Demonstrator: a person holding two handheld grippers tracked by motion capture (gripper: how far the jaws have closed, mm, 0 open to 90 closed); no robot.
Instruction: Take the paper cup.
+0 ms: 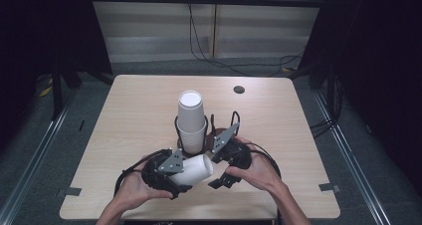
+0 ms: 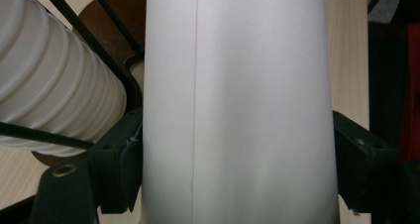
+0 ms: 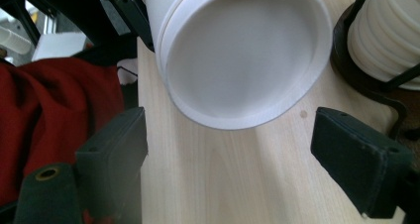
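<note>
Two tools met low over the near edge of the bench (image 1: 134, 100); the left tool (image 1: 195, 171) lay on its side in the person's left hand (image 1: 132, 190) with its jaws clamped on the wall of a white paper cup (image 1: 195, 169), which hung horizontal just above the wood, its closed bottom turned toward the right tool (image 1: 217, 155); in the left gripper view the cup's side (image 2: 237, 105) ran straight up between the two black pads, both pressed against it; it may have been more than one cup nested, since a double edge showed near the bottom in the right gripper view (image 3: 242, 50), though I could not be sure; the right tool, held in the right hand (image 1: 256, 172), stood with its jaws wide apart and nothing between them, the pads (image 3: 116, 149) on either side of bare wood just short of the cup's base; behind them a tall stack of cups (image 1: 191, 120) stood in a black wire holder (image 1: 191, 148) near the middle of the bench; to my eye the step in hand was a pass or a pulling-apart, with the right tool lining up on the bottom end; the next move would call for it to come forward until the base sat between its pads, then close gently enough not to crush the thin paper, while the left kept its hold steady.
</note>
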